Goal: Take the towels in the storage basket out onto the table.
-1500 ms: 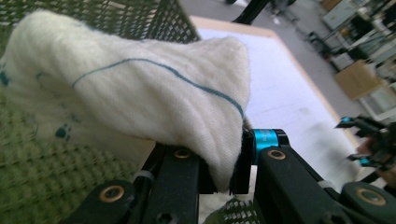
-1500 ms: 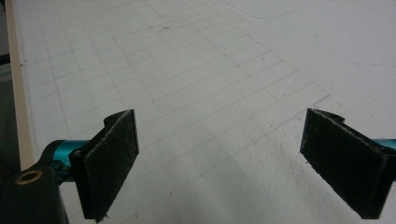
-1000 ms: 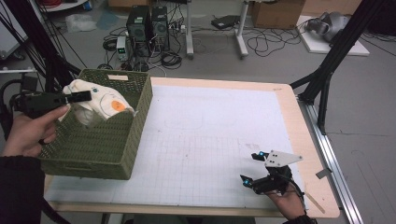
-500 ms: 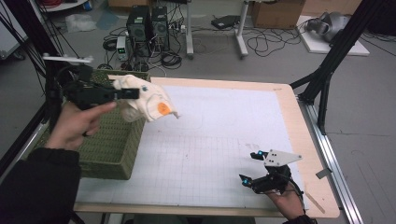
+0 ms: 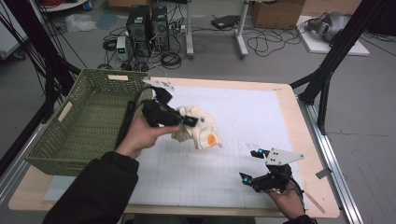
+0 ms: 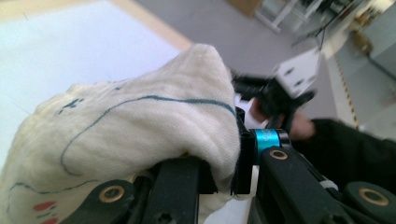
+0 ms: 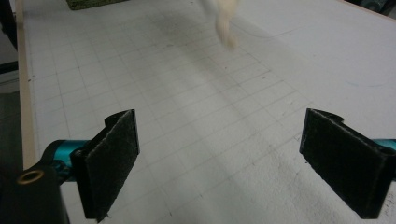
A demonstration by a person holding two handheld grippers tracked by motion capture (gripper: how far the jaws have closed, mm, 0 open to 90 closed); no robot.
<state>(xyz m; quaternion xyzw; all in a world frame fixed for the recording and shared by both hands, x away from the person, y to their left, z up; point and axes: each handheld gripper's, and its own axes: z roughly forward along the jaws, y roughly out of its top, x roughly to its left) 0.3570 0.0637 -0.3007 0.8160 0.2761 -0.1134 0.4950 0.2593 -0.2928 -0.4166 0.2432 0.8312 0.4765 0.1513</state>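
The cream cloth [image 5: 198,130] with its orange patch hangs above the white gridded mat [image 5: 243,116], just right of the green basket [image 5: 70,135] — clamped in my left gripper [image 5: 189,121], jaws closed tight on a fold. My right gripper [image 5: 250,165] rests near the mat's front edge — jaws wide apart, holding nothing.

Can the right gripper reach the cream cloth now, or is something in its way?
Probably yes. The right gripper stands open over the bare white mat, and nothing lies between it and the cream cloth, which the left gripper holds above the mat.
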